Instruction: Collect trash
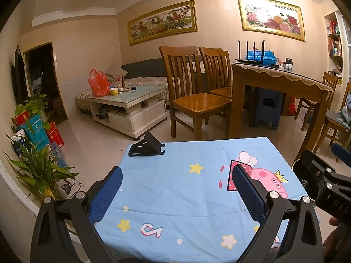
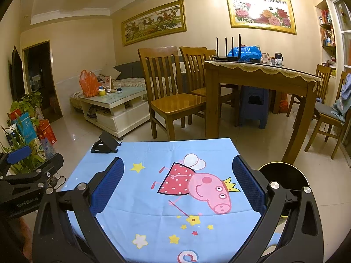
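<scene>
Over the blue cloth (image 2: pixel 153 219), both claws, left claw (image 1: pixel 175 192) and right claw (image 2: pixel 177 186), gape, gripping nothing.

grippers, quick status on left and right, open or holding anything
Left gripper: open, jaws wide apart, holding nothing, above the blue tablecloth.
Right gripper: open, jaws wide apart, holding nothing, above the same cloth.

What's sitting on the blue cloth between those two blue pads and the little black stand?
Nothing: in the left wrist view only bare printed cloth lies between the left hand-held gripper and the black stand.
</scene>
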`<state>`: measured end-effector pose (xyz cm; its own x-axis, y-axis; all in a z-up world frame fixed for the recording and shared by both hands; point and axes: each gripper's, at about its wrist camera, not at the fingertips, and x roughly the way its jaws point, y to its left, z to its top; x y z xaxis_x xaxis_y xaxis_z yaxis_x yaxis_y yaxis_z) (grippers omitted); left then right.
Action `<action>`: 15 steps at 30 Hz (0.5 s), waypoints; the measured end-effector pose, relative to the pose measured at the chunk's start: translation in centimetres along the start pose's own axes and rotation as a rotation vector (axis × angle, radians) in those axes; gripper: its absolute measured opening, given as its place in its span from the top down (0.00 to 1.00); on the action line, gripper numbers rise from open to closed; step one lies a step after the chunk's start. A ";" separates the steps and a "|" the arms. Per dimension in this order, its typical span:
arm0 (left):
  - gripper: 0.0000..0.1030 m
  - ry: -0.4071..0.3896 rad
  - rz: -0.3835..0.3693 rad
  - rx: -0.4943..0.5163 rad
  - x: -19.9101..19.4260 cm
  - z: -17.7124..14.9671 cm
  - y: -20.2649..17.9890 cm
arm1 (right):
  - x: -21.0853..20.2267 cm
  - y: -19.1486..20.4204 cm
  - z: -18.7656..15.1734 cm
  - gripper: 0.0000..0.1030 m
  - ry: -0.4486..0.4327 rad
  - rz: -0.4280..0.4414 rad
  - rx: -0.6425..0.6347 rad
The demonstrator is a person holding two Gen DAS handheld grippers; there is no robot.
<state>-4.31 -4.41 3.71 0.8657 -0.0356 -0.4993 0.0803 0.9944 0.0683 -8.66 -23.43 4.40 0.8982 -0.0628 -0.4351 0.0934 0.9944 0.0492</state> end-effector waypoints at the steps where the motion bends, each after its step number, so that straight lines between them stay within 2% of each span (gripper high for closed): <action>1: 0.06 -0.001 0.001 -0.001 0.0 0.0 0.1 | 0.0 0.0 0.0 0.05 0.001 0.001 0.001; 15: 0.06 -0.012 -0.008 0.010 0.2 -0.4 0.6 | -0.5 0.2 0.3 0.05 0.000 0.004 -0.001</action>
<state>-4.28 -3.76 3.30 0.8710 -0.0447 -0.4892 0.0919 0.9931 0.0729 -8.93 -23.20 4.91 0.8987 -0.0593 -0.4345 0.0895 0.9948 0.0495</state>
